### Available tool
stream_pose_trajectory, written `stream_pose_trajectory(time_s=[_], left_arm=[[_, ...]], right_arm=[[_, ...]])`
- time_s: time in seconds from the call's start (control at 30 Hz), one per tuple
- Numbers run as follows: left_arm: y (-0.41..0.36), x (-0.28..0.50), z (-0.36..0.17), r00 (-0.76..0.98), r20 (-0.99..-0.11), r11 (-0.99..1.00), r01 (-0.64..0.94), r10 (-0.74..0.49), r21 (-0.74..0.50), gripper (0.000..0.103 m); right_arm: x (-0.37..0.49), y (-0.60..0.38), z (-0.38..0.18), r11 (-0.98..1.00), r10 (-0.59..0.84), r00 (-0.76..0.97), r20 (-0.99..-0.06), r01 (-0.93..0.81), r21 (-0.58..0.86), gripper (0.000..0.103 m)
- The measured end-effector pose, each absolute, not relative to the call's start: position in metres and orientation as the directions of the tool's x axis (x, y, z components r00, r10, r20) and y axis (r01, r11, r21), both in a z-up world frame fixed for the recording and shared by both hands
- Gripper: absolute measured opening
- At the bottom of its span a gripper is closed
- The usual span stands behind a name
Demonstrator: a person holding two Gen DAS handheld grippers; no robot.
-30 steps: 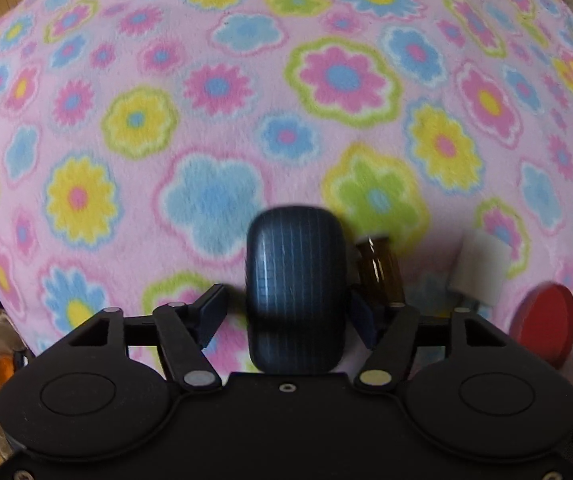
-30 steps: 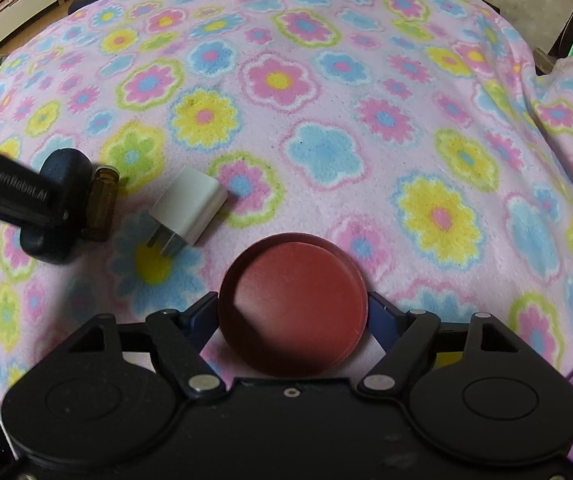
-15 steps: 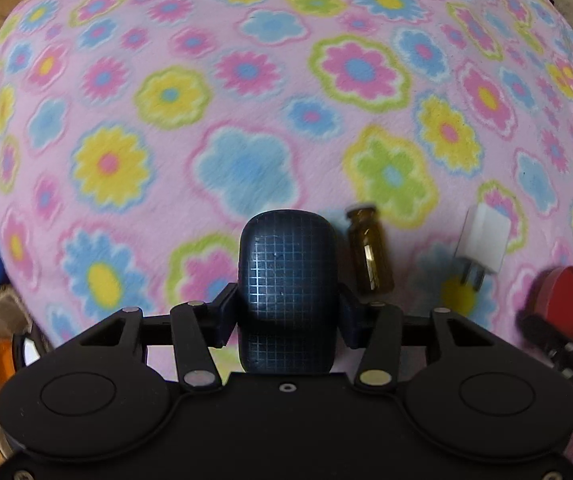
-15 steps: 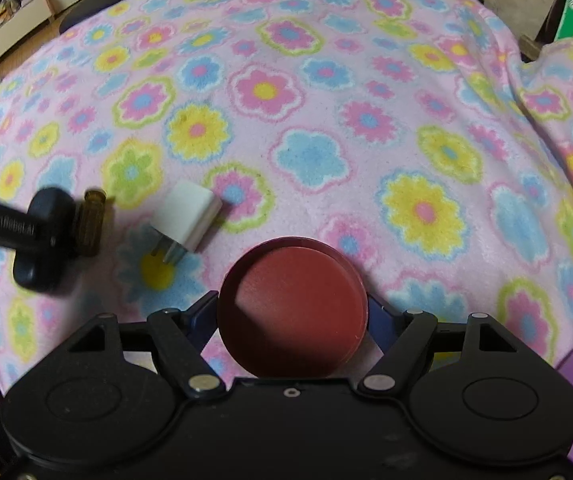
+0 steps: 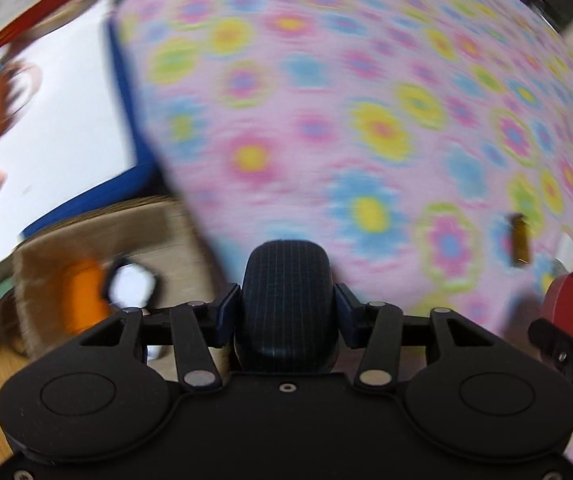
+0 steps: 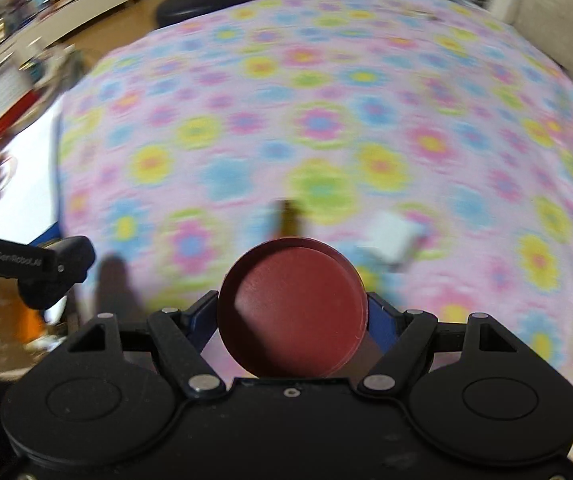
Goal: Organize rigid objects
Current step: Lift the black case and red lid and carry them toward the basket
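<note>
My left gripper [image 5: 286,300] is shut on a dark blue rounded case [image 5: 286,300] with a grid pattern and holds it above the left edge of the bed. My right gripper [image 6: 291,312] is shut on a round red lid [image 6: 291,312], which also shows at the right edge of the left wrist view [image 5: 566,308]. A small amber glass vial [image 5: 520,240] and a white charger plug [image 6: 390,236] lie on the flowered pink blanket [image 5: 366,120]. The vial sits just beyond the lid in the right wrist view [image 6: 288,218]. The left gripper's body [image 6: 42,268] is at the far left there.
A cardboard box [image 5: 98,248] stands on the floor left of the bed, holding an orange object [image 5: 82,288] and a white-and-black item [image 5: 130,284]. A white board with a blue edge [image 5: 66,140] lies beside the bed. Both views are motion-blurred.
Both grippers have swung left with their objects still held. The left one now hangs over the bed's left edge, with the cardboard box in view. The vial and plug stay on the blanket.
</note>
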State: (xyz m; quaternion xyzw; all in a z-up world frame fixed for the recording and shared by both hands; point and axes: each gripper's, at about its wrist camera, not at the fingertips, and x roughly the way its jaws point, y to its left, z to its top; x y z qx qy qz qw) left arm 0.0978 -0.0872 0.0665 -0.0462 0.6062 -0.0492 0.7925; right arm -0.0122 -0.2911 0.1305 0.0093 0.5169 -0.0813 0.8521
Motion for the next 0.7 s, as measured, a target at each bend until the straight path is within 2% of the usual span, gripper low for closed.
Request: stream_pose_trajectory(time_s=[0.4,0.7], left_arm=[[0.058,0.064,0.049,0.312,-0.947,0.969,-0.248,0.076,-0.003,0.049],[0.094,0.058,0.012,0.241,-0.970,0.949,-0.312,0.040,-0.038,0.049]], right_arm=[[0.018,-0.093,0.104,0.995,0.047,0.413,-0.909,-0.103,0.004,0.076],[0.039,-0.040,0.066,0.991,0.009,0.363,-0.932,-0.129,-0.041,0.076]])
